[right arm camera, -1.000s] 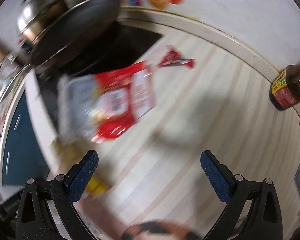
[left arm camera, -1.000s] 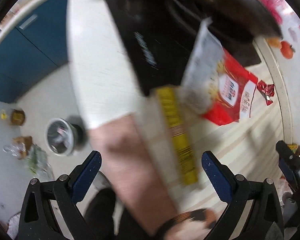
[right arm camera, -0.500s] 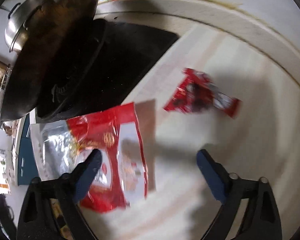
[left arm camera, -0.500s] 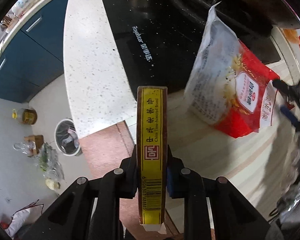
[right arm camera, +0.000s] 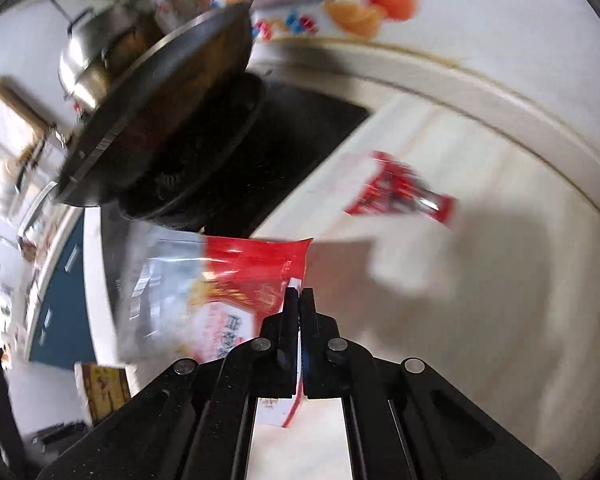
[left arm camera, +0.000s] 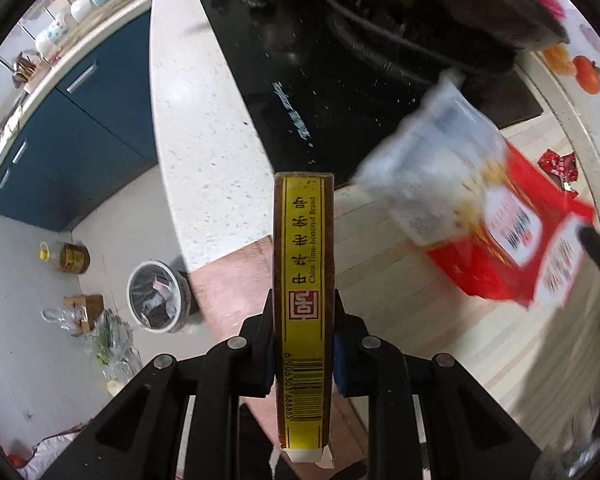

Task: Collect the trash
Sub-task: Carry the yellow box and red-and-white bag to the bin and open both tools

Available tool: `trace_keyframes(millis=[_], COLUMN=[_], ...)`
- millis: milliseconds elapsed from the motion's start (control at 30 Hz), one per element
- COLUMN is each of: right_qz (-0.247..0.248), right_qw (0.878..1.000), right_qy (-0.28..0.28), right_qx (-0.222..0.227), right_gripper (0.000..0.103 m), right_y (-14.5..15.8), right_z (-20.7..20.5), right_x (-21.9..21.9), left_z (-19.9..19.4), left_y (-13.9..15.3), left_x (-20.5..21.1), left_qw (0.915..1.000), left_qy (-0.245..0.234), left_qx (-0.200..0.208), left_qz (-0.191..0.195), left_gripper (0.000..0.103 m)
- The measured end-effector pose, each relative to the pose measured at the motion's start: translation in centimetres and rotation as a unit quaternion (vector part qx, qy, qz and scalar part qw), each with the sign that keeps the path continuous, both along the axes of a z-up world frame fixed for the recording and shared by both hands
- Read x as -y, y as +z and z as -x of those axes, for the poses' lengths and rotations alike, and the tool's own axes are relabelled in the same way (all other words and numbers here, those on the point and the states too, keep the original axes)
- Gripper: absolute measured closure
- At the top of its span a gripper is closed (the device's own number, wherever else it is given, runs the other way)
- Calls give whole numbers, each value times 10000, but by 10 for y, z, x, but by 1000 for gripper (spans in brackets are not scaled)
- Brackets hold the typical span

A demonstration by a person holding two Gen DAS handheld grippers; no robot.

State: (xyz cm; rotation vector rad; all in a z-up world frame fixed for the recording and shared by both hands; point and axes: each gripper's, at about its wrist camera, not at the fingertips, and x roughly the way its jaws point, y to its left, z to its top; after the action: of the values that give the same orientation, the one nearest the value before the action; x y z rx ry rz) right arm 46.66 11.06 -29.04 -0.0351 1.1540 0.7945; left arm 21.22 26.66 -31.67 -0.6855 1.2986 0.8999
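My left gripper points straight down with its jaws clamped on the narrow sides of a flat yellow box, which stands edge-on up the middle of the left view; gripping it across the thin dimension keeps it rigid for carrying. My right gripper has just been closing its jaws, and they now pinch a corner of the red and clear snack bag, low centre in the right view; a thin film edge is the only part that narrow jaws can catch. The bag looks blurred and partly lifted off the pale striped surface. A small red wrapper lies loose at centre right, well apart from the bag, near the black stovetop. The bin stands on the floor at lower left of the left view; both loads likely go there, and the wrapper is not yet picked up.
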Motion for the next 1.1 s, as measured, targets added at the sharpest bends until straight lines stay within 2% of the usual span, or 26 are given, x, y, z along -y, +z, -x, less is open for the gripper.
trace_keyframes(millis=[233, 367, 600, 800, 933, 1100], right_qz=[-184, -445, -898, -1019, -910, -617], right_qw=[9988, 9982, 9938, 9898, 9874, 9849], right_qy=[-398, -234, 256, 579, 855, 1258], right_qx=[197, 323, 602, 806, 969, 1019], right_gripper=[102, 103, 103, 103, 103, 103], right_y=[41, 69, 127, 156, 163, 142], right_z=[37, 62, 136, 211, 275, 355], right_x=[70, 76, 45, 6, -26, -75], left_z=[36, 76, 153, 232, 291, 370], left_y=[32, 47, 73, 85, 87, 70], left_x=[-1, -12, -30, -45, -55, -67], left_qw=[9993, 9979, 9940, 9903, 9869, 9830], left_qy=[65, 258, 625, 871, 1114, 1460], left_qx=[200, 346, 547, 662, 672, 496], left_qz=[-308, -486, -707, -858, -955, -995], left_gripper=[85, 85, 85, 85, 85, 85])
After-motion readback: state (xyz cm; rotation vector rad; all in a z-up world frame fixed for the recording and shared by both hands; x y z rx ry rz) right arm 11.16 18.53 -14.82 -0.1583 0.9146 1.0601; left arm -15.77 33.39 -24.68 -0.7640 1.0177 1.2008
